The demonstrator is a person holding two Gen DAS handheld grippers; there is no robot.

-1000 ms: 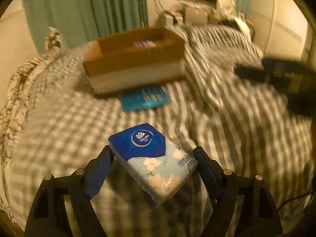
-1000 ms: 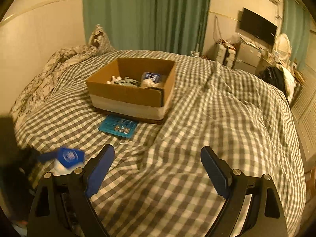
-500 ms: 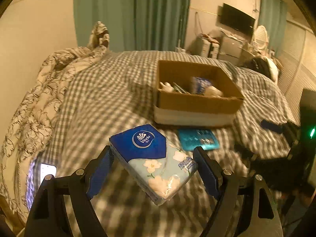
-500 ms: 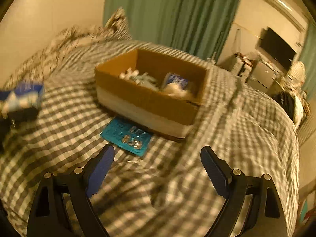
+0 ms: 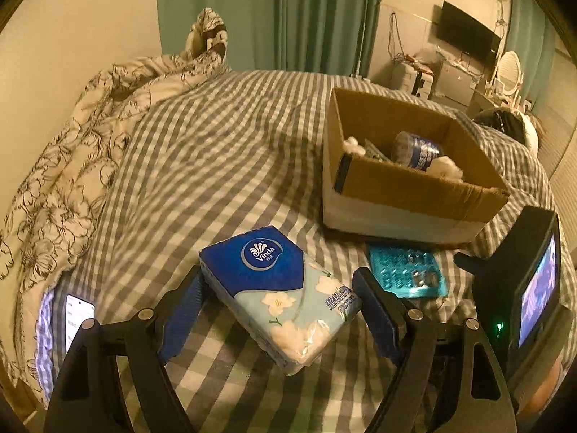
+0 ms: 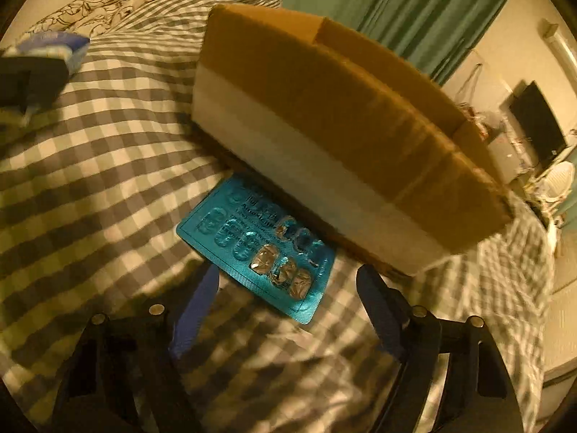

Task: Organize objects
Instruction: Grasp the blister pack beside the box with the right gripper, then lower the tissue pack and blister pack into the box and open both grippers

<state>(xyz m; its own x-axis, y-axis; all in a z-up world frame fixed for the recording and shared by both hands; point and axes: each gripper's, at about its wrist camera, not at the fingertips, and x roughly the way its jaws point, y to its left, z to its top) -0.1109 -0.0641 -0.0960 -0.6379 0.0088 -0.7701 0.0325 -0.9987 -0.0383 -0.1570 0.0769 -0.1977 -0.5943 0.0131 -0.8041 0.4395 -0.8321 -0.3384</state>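
Directly ahead of the wide-open, empty right hand-held gripper, a teal blister pack lies diagonally on the bed; the left hand-held gripper clasps a tissue pack.

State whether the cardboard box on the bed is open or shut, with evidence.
Open. The cardboard box has no lid or flaps covering its top, and the left wrist view shows items lying inside it.

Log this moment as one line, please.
left gripper: holds tissue pack | right gripper: open, over blister pack | cardboard box: on bed
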